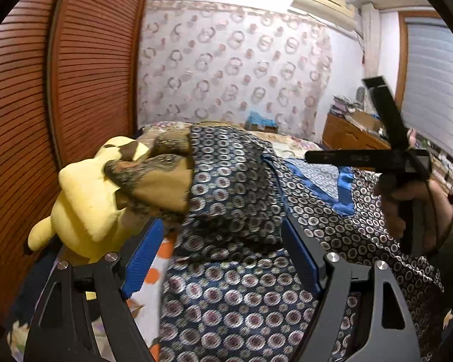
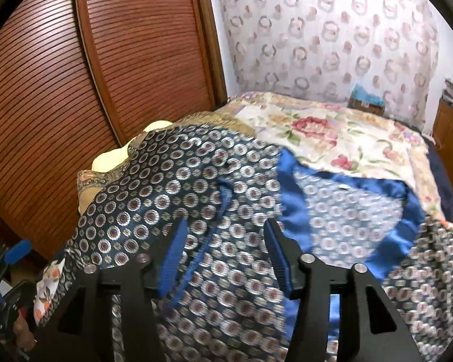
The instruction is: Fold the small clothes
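Note:
A dark blue silky garment (image 1: 232,187) printed with small rings lies crumpled on the bed, its plain blue lining (image 2: 299,211) turned out on the right. My left gripper (image 1: 222,259) hovers low over its bunched left part, jaws wide apart, and the blue pads (image 1: 142,259) do not press the cloth. My right gripper (image 2: 226,256) stands open over the garment's middle, a blue-edged seam (image 2: 217,220) running between its fingers without being pinched. A person's hand (image 1: 407,208) holds the right gripper at the right of the left wrist view.
A yellow plush toy (image 1: 84,205) with a brown patterned cloth (image 1: 154,181) over it sits at the garment's left end. The floral bedspread (image 2: 332,138) stretches behind. A slatted wooden wardrobe (image 1: 60,90) stands close on the left, and a wooden dresser (image 1: 347,135) is far right.

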Motion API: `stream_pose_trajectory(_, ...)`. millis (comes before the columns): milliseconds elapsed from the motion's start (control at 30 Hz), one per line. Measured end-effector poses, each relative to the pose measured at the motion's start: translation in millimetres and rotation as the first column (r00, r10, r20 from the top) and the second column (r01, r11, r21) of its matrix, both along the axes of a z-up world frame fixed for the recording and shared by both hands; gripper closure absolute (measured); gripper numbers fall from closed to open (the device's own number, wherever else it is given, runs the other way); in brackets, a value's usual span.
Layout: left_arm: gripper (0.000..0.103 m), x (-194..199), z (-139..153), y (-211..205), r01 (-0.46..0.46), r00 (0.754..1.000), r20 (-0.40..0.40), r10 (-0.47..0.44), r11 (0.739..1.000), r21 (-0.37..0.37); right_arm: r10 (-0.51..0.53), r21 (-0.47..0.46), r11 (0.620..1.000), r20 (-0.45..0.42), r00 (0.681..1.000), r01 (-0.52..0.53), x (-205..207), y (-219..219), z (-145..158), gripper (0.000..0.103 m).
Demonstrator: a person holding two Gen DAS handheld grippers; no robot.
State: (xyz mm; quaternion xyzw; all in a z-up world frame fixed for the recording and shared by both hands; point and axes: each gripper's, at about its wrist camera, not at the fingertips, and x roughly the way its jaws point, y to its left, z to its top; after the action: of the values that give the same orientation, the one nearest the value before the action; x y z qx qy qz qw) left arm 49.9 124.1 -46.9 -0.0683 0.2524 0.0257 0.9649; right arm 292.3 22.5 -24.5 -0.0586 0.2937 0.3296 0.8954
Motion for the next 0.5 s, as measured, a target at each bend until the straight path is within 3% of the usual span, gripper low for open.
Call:
stream_pose_trajectory(133,0.022,27.8,1.9,-21.3,0.056,0.998,-0.036,-0.055,0.998,0.026,-0.028,-0.022,0.999,0.042,0.999,0.029,-18.9,-33.1,9.0,0.037)
stream_pose_trajectory(300,0.022,69.1,2.3,-59.9,0.162,0.985,-0.074,-0.157,0.984,0.072,-0.102,-0.044,0.993,0.077,0.992,0.105,-32.2,-85.6,13.5,0.036)
stream_pose_trajectory(500,0.022,122.9,0.3,-114.2,0.311,0.946,-0.134,-0.296,0.945,0.103,-0.181,-0.087,0.978,0.093,0.979,0.189,-48.2,-151.7,4.4,0.036)
